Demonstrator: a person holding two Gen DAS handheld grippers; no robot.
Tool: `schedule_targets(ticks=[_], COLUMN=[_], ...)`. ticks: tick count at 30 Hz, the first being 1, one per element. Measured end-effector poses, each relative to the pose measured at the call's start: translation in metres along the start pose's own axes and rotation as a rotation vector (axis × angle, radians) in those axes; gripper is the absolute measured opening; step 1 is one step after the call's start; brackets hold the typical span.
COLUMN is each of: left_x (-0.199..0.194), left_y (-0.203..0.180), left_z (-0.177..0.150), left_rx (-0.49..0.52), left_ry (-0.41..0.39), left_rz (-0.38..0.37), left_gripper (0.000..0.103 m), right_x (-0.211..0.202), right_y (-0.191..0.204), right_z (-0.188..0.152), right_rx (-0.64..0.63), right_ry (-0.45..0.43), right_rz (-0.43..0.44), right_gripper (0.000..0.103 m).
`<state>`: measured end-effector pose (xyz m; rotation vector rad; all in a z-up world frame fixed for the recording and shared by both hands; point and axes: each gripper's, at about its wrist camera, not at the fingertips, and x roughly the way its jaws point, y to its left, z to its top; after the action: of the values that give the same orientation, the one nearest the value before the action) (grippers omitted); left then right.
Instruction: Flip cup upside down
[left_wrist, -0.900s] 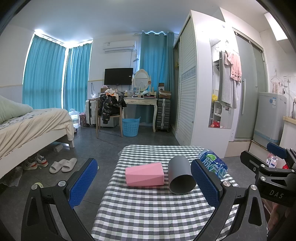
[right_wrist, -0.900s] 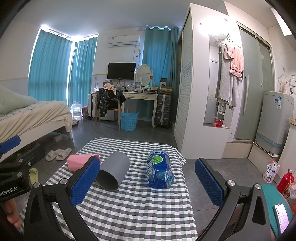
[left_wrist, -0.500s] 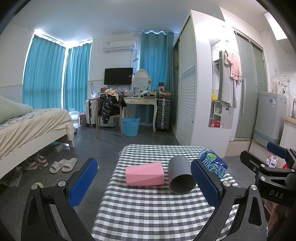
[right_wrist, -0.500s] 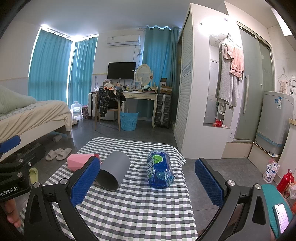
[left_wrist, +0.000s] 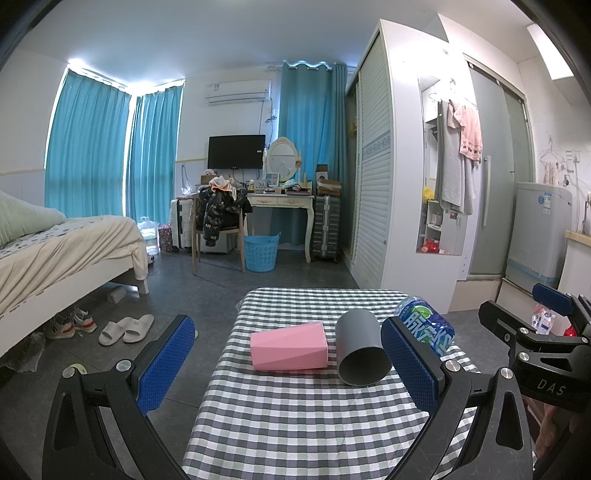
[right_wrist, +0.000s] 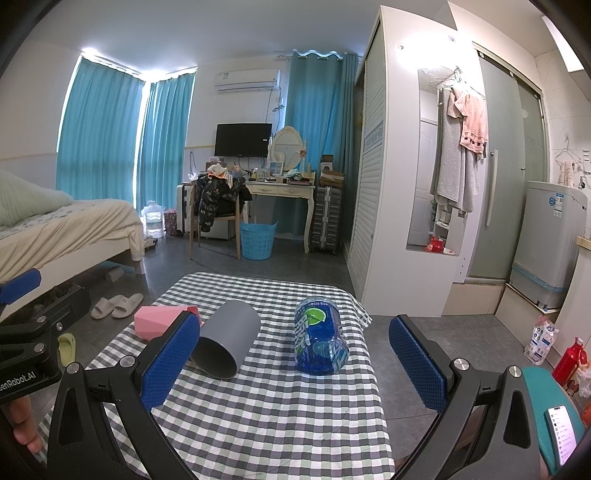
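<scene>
A grey cup (left_wrist: 362, 349) lies on its side on the checked table (left_wrist: 303, 417), its open mouth facing me; it also shows in the right wrist view (right_wrist: 225, 339). A pink faceted cup (left_wrist: 290, 346) lies on its side to the left of it, partly hidden in the right wrist view (right_wrist: 155, 323). My left gripper (left_wrist: 288, 365) is open and empty, held back from both cups. My right gripper (right_wrist: 295, 363) is open and empty, in front of the grey cup and a bottle.
A blue water bottle (right_wrist: 319, 341) lies on its side right of the grey cup, near the table's right edge (left_wrist: 428, 328). A bed (left_wrist: 55, 251) is on the left. A white wardrobe (left_wrist: 395, 177) stands behind the table.
</scene>
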<state>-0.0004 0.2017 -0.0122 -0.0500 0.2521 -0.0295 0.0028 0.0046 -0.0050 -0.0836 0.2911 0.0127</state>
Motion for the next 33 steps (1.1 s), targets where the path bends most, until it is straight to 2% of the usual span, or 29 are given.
schedule_targets(ticks=[24,29,33], left_x=[0.003,0.013,0.025], left_y=[0.006,0.029,0.061], left_z=[-0.001,-0.001,-0.004], left_rx=[-0.014,-0.045,-0.119], left_ry=[0.004,0.045,0.115], left_rz=[0.014,0.092,0.163], left_gripper=[0.103,0.103,0.103], right_x=[0.008,0.021,0.041], right_y=[0.007,0.02,0.043], right_z=[-0.012,-0.011,-0.003], right_rx=[-0.02,-0.084,-0.19], right_ry=[0.013,0.061,0.121], right_rz=[0.018,0.092,0.21], right_gripper=[0.103,0.103,0.103])
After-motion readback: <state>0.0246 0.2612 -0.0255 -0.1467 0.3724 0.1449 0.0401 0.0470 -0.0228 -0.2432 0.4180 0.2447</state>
